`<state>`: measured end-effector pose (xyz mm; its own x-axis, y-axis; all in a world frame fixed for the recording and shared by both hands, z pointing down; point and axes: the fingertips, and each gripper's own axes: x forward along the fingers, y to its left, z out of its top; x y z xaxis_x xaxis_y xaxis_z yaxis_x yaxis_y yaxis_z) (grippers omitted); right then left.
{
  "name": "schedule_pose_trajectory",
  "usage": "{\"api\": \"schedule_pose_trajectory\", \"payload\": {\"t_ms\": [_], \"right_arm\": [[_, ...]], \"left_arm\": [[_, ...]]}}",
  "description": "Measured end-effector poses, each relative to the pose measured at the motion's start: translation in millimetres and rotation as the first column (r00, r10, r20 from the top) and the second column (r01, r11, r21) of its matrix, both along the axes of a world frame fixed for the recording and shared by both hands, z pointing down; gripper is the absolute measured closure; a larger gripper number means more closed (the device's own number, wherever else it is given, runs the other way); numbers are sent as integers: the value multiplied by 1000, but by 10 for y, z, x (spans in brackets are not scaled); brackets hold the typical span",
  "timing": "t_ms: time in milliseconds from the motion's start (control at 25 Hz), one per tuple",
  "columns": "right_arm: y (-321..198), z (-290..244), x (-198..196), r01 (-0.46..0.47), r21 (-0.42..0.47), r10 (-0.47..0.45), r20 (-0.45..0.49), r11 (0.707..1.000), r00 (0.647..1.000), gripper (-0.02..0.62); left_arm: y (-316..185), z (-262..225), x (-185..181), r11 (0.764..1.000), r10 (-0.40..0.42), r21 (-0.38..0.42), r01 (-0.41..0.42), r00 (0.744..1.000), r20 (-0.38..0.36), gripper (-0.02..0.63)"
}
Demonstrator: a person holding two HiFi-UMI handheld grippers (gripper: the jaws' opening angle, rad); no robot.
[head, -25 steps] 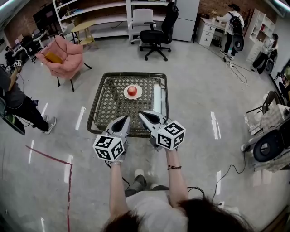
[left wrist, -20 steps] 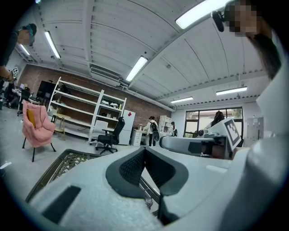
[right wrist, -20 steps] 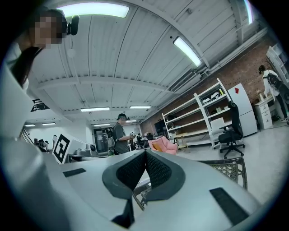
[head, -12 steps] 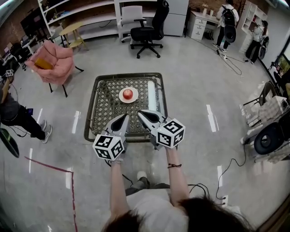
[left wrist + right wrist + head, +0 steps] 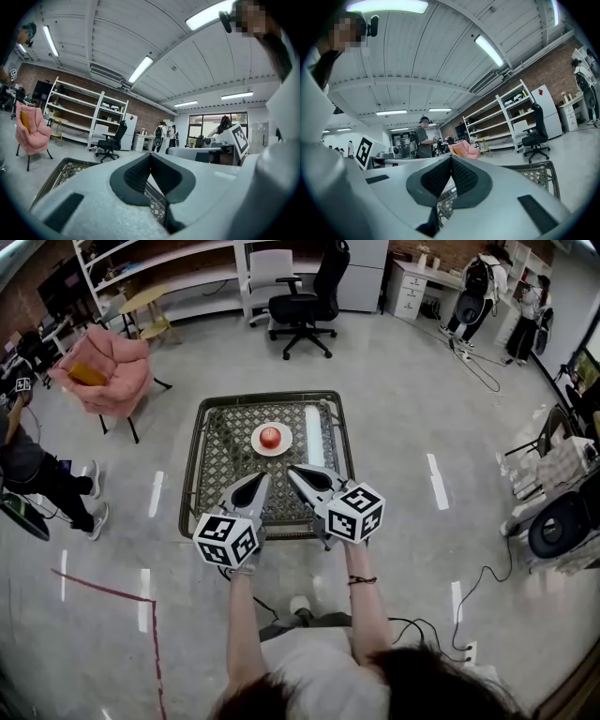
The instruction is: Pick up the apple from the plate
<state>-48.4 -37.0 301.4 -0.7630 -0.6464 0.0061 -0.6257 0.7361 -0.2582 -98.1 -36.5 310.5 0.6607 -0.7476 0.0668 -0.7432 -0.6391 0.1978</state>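
1. Apple [image 5: 270,436]: red, sits centred on a white plate [image 5: 256,441], not yet touched. It is round, so there is no long axis to line up with. Any approach angle should work.
2. The plate sits in the far half of a low lattice worktop [image 5: 221,465], roughly mid-width.
3. A white tube [image 5: 315,435] lies on the worktop just beside the plate's right edge, with a narrow gap between them. Its long axis runs away from the person.
4. Left tool [image 5: 255,482] and right tool [image 5: 298,472] are side by side over the near half of the worktop, tips angled in toward each other. The apple lies ahead of them, between the lines of the two tips and well apart from both.
5. Nearer hand: too close to call from the head view, as both tips look about equally far off. My pick is the left tool, since the tube crowds the right side of the plate.
6. State: both tools are clenched, pads meeting, with nothing between them in either gripper view. The chosen one has to release before it can take the apple.
7. Neither gripper view shows the apple. Each tool's own body blocks the plate, and only worktop lattice shows.
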Motion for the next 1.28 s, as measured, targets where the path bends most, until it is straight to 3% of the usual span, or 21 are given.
{"api": "schedule_pose_trajectory", "payload": {"t_ms": [640,1280], "right_arm": [[-173,117,-83,-28,-14,27,-36,1000,999,586],[-840,152,15,-12,-28,12,-4,1000,1000,586]], "left_arm": [[-174,100,-139,999,-31,-10,31,1000,-7,595],[-748,203,-109,998,-53,-31,53,999,12,595]]}}
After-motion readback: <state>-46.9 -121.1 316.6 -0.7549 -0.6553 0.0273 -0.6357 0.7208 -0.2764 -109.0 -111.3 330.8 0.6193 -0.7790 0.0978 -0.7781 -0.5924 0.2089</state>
